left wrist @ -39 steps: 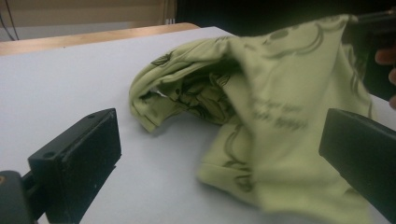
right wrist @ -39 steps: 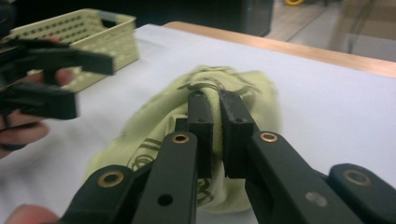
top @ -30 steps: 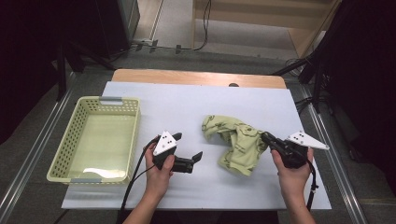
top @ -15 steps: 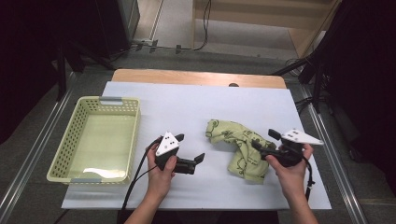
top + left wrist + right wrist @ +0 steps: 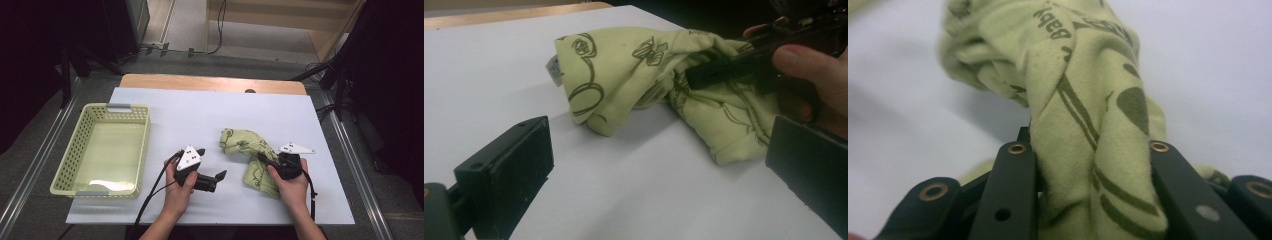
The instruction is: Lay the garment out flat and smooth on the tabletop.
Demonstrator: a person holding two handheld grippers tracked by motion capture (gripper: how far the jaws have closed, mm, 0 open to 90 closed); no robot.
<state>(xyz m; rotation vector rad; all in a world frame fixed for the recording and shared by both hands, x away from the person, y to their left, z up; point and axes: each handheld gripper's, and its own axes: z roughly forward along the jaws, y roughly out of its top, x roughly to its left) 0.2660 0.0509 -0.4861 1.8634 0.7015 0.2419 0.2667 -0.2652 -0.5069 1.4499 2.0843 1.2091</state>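
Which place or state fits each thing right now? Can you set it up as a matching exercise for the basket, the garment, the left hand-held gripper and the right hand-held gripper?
Things:
1. basket
2. garment
3. left hand-held gripper
4. right hand-held gripper

Places or states:
A. jaws closed on a fold of cloth, having just been closing
B. crumpled on the white table cover, right of centre
C. jaws apart over the bare cover, holding nothing
D. at the left of the table, nothing inside

Pairs: 1-D, 2-B, 3-C, 4-A
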